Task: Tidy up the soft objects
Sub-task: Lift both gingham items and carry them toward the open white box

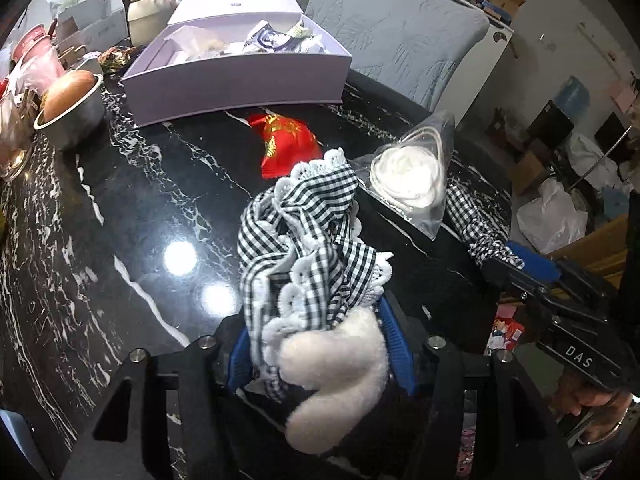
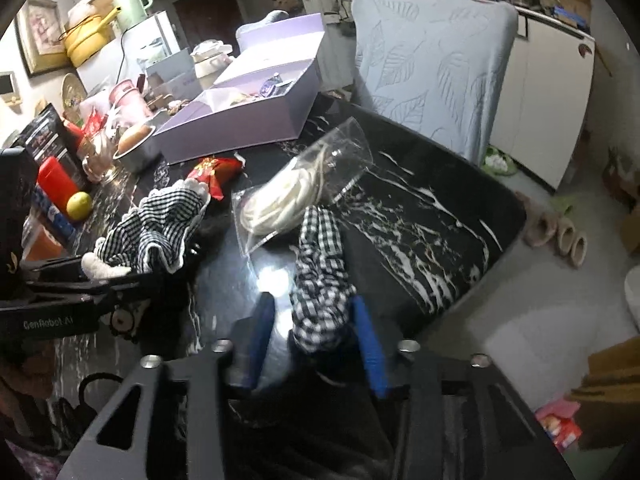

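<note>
A black-and-white checked cloth with white lace trim (image 1: pixel 308 236) and a fluffy white part (image 1: pixel 340 364) lies bunched on the black marble table (image 1: pixel 120 220). My left gripper (image 1: pixel 320 340) is shut on its near end. My right gripper (image 2: pixel 316 332) holds the checked strap end (image 2: pixel 320 272) between its blue fingers; the same gripper shows in the left wrist view (image 1: pixel 516 256). A clear bag with a white soft item (image 1: pixel 408 176) rests over the cloth's middle; it also shows in the right wrist view (image 2: pixel 288 196).
A red packet (image 1: pixel 286 140) lies beyond the cloth. An open lilac box (image 1: pixel 240 80) stands behind it. A metal bowl (image 1: pixel 72 112), jars and clutter crowd the left. A chair with a pale blue cover (image 1: pixel 396 28) stands at the far edge.
</note>
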`<state>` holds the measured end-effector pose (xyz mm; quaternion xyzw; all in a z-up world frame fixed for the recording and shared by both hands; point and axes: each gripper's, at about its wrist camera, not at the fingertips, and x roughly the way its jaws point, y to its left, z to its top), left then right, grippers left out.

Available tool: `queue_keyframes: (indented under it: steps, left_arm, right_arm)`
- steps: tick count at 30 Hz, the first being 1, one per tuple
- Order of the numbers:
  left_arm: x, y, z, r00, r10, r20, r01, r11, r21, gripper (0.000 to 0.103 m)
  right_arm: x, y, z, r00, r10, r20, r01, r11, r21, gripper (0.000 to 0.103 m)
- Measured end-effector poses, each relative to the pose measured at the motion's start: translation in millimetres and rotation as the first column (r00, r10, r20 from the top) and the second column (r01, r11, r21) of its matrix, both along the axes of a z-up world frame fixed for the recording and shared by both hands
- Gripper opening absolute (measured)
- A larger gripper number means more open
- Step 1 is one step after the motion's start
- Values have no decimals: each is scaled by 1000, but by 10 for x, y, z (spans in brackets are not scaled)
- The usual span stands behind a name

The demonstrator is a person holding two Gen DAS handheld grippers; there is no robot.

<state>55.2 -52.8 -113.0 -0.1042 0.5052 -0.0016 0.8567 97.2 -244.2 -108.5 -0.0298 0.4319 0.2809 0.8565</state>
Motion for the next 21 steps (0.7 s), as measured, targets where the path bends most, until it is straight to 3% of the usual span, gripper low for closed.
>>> queue_keyframes:
  steps: [7,14,18,21]
  left_arm:
    - [88,-87,-87,1000,-22,4,22,996,92,64]
    - [160,-34,-91,1000,-1,18,0,997,76,64]
    - [189,-20,-93,1000,2,28,-4,997,75,64]
    - [222,-12,-96,1000,1,28,-3,997,76,64]
  right_arm:
    - [89,107,-32,1000,8,20,-8,999,-40,44]
    - [151,138,-90,1000,10,18,-9,998,-56,44]
    - [189,187,-94,999,23,26,-21,998,-63,53]
    - [211,220,-100,999,30,32,-28,997,-67,53]
